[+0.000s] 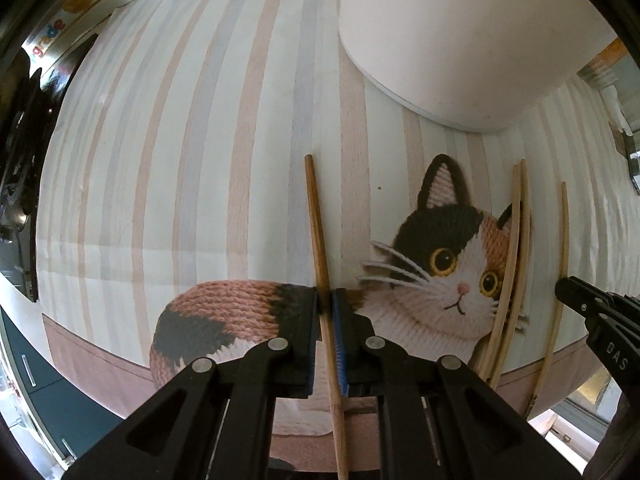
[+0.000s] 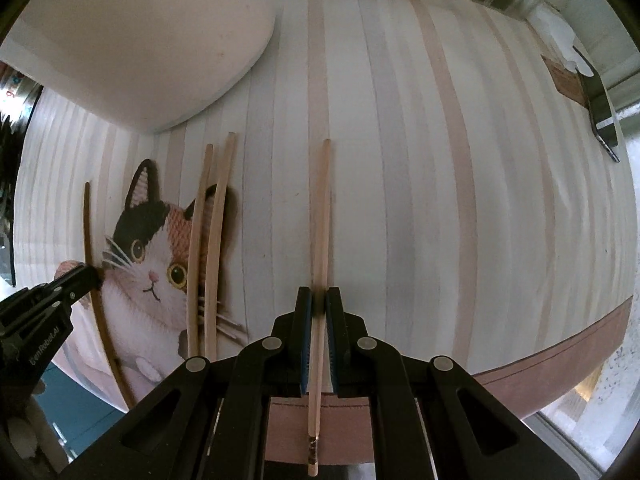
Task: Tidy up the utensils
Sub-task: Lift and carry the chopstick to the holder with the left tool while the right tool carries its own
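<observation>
**Layout: chopsticks on the mat**

A mat covers the counter. A large tray lies on its far left part. Four chopsticks lie roughly parallel: a dark chopstick leftmost, clamped in the left gripper; a pair of chopsticks in the middle; a pale chopstick rightmost, clamped in the right gripper. The pair lies across the cat picture.

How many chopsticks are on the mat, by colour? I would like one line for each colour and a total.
Dark brown chopstick: 1, in the left gripper
Light chopsticks: 3, one in the right gripper, a pair lying free
Total: 4
</observation>
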{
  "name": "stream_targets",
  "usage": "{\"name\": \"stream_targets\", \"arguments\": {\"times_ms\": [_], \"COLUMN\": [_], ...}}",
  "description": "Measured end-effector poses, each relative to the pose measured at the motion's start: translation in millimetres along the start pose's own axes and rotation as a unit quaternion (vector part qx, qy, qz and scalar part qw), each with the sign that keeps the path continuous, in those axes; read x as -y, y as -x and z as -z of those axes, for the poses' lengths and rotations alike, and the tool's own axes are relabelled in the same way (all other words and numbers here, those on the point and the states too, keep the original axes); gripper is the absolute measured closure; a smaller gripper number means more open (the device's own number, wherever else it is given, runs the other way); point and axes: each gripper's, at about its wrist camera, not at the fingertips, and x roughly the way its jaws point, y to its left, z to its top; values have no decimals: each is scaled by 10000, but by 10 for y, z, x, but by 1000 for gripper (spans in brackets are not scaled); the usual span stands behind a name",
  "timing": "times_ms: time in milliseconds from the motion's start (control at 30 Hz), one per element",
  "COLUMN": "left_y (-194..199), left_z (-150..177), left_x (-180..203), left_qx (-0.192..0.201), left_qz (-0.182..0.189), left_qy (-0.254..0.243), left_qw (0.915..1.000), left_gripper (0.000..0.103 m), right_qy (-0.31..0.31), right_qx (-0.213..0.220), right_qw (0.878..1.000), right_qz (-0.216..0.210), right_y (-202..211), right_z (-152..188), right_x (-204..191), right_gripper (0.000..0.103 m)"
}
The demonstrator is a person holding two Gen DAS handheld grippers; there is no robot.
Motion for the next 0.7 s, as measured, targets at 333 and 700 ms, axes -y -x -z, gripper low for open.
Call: {"name": "stream_targets", "arguments": {"times_ms": [333,700], "left_y": [66,40], "left_z": [-111,-89], "left_x": [-74,-178], "left_qx": [-2,188], "left_qz": [30,-64], "left_qy": [30,328], "left_qw": [10000,9993], "left_gripper": [96,98], "right_qy": [103,177], "right_qx": [-50,57], "right_qw": [9998,9994], "right_qz": [133,283], "right_y": [-121,-307], "right_z": [-179,-68], "right_x": [-117,-270], "right_gripper": [95,95]}}
